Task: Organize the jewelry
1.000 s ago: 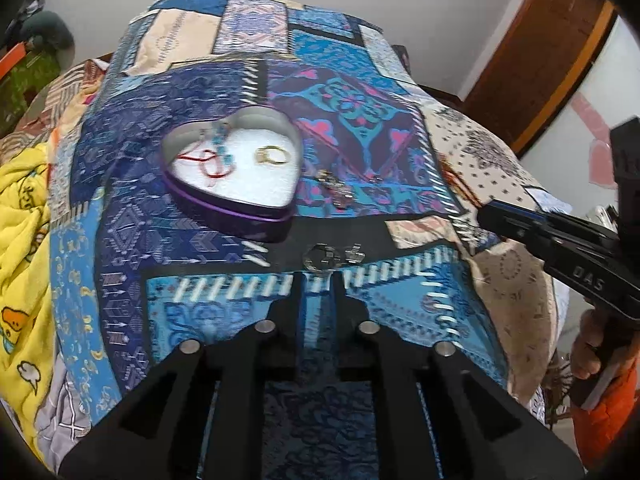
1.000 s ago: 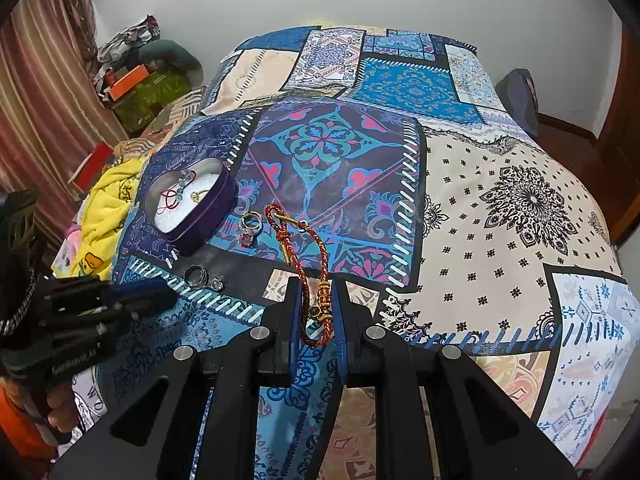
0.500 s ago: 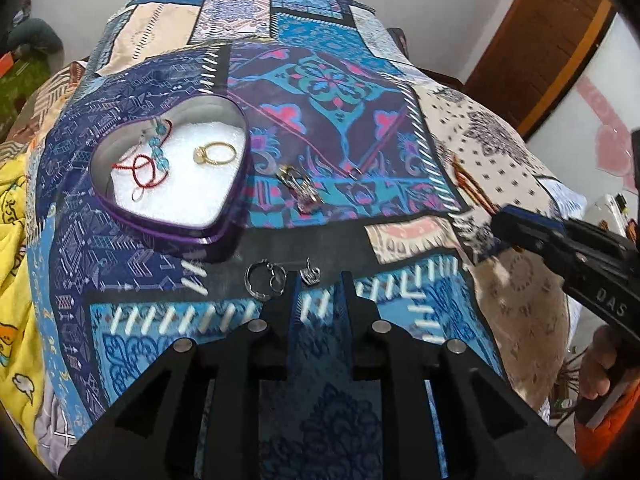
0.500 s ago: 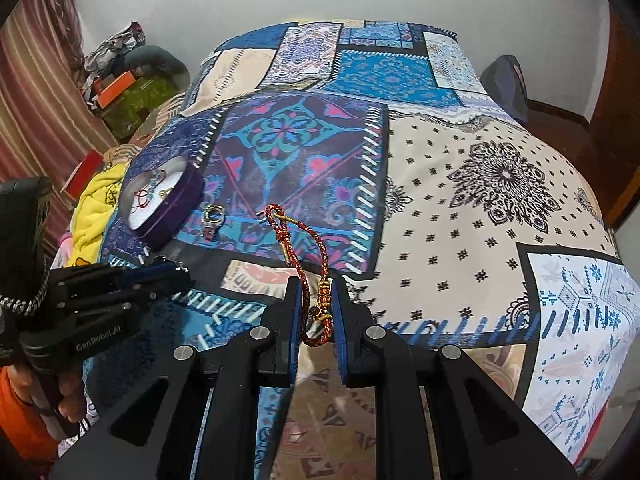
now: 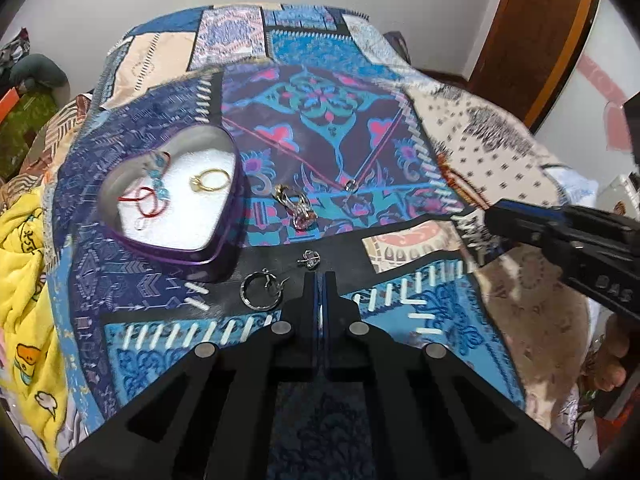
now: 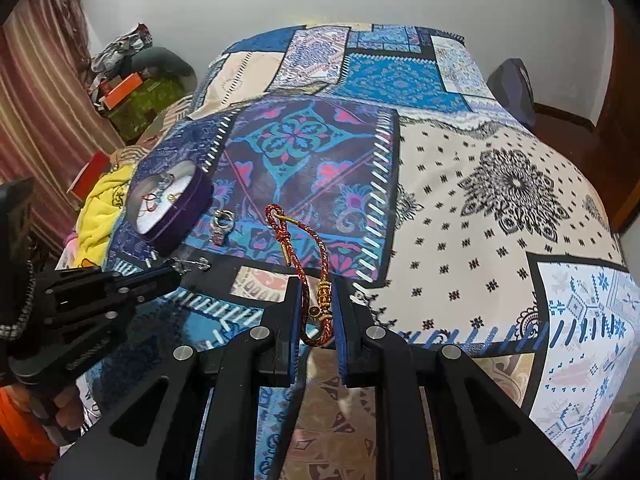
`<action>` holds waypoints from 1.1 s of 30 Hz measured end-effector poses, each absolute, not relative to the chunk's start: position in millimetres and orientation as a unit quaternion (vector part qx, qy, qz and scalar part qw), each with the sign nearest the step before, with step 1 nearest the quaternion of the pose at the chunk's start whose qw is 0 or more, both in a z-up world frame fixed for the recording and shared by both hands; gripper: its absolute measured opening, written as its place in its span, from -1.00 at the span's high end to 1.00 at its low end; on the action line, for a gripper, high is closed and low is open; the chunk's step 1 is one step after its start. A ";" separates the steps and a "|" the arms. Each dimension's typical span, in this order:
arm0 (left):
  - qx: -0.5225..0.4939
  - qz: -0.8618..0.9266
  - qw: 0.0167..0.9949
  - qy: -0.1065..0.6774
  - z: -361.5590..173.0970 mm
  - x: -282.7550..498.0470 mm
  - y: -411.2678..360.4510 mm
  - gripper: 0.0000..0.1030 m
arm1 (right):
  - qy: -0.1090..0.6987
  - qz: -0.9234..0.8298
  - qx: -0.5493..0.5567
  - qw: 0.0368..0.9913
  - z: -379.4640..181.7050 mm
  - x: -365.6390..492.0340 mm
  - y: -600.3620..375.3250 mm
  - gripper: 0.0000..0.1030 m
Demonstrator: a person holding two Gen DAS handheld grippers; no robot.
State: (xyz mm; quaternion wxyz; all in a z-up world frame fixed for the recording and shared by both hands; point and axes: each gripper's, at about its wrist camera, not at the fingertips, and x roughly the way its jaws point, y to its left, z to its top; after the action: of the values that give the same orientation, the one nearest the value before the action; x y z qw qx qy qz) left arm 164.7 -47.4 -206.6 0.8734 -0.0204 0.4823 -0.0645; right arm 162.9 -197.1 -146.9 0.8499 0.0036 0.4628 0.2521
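The left gripper (image 5: 320,276) has just closed, fingers together, seemingly empty; a small silver stud earring (image 5: 310,258) lies at twelve o'clock. The right gripper (image 6: 317,292) clamps the red braided cord bracelet (image 6: 304,276).

A purple heart-shaped tin (image 5: 176,256) sits open on the bedspread, holding a gold ring (image 5: 211,181), a red cord (image 5: 145,205) and blue beads (image 5: 159,178). Just outside it lie a silver hoop earring (image 5: 261,291), a small stud (image 5: 310,259) and a stone-set ring (image 5: 297,205). A red-and-gold braided bracelet (image 6: 298,258) stretches across the quilt, its beaded end clamped upright
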 end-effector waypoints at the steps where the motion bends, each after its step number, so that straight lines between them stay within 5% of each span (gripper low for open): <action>1: -0.025 -0.068 0.875 0.478 -202.4 162.2 -45.8 1.00 | 0.461 0.253 0.003 0.850 -145.9 162.8 -195.8 0.74; 7: -0.015 -0.074 0.880 0.469 -189.7 159.7 -43.2 0.96 | 0.457 0.252 0.004 0.853 -140.4 158.4 -192.8 0.74; 13: 0.012 -0.073 0.884 0.462 -192.0 174.3 -47.3 0.38 | 0.461 0.244 -0.002 0.853 -142.6 159.5 -196.9 0.74; 23: 0.077 -0.092 0.869 0.481 -223.7 192.1 -55.7 0.39 | 0.471 0.242 0.005 0.848 -149.4 165.6 -198.7 0.74; 27: 0.081 -0.101 0.867 0.481 -224.7 191.2 -56.7 0.82 | 0.472 0.246 0.004 0.847 -150.2 163.9 -194.9 0.74; 33: 0.056 -0.103 0.867 0.484 -220.8 187.6 -51.5 0.82 | 0.463 0.250 0.000 0.850 -141.5 159.4 -191.7 0.74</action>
State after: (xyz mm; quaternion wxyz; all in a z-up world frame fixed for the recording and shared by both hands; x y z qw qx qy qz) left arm 187.6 -51.5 -220.8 0.8673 0.0562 0.4838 -0.1026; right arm 159.4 -191.7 -141.5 0.8502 -0.0003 0.4631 0.2503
